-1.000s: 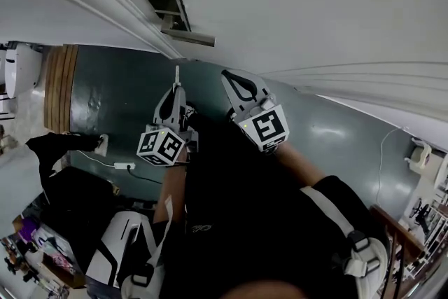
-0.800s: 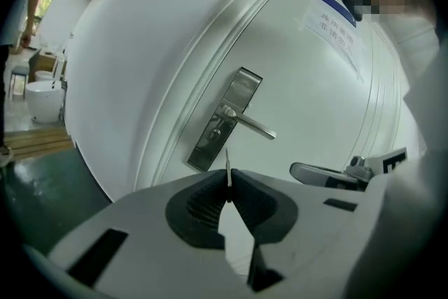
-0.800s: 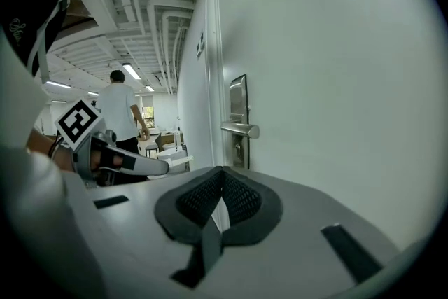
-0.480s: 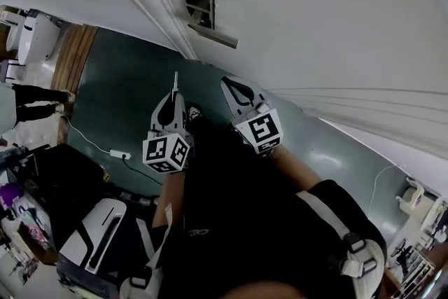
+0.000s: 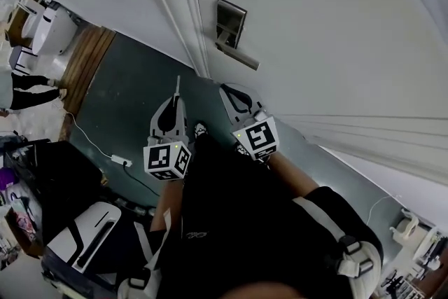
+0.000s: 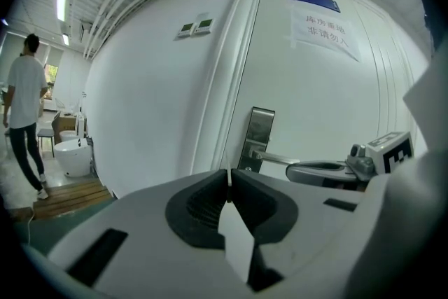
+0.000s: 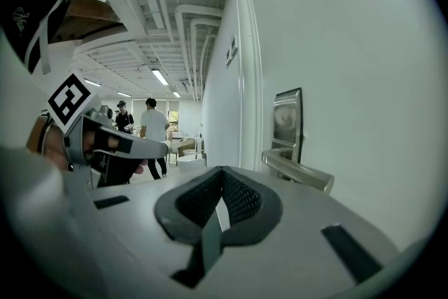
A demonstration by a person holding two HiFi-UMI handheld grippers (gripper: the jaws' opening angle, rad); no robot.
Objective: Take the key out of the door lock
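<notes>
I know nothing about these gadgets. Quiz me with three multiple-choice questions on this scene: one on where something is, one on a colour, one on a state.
1. Where is the lock plate?
A. on the floor
B. on the white door
C. on a table

2. What colour is the floor?
A. bright red
B. yellow
C. dark grey-green

3. The left gripper: how do its jaws stand?
A. together, nothing between them
B. wide apart
C. clamped on a key

Answers:
1 B: the plate is fixed to the door near its edge, with the handle on it.
2 C: the head view shows a dark grey-green floor below the wall.
3 A: the left gripper view shows the pads meeting with nothing held.
</notes>
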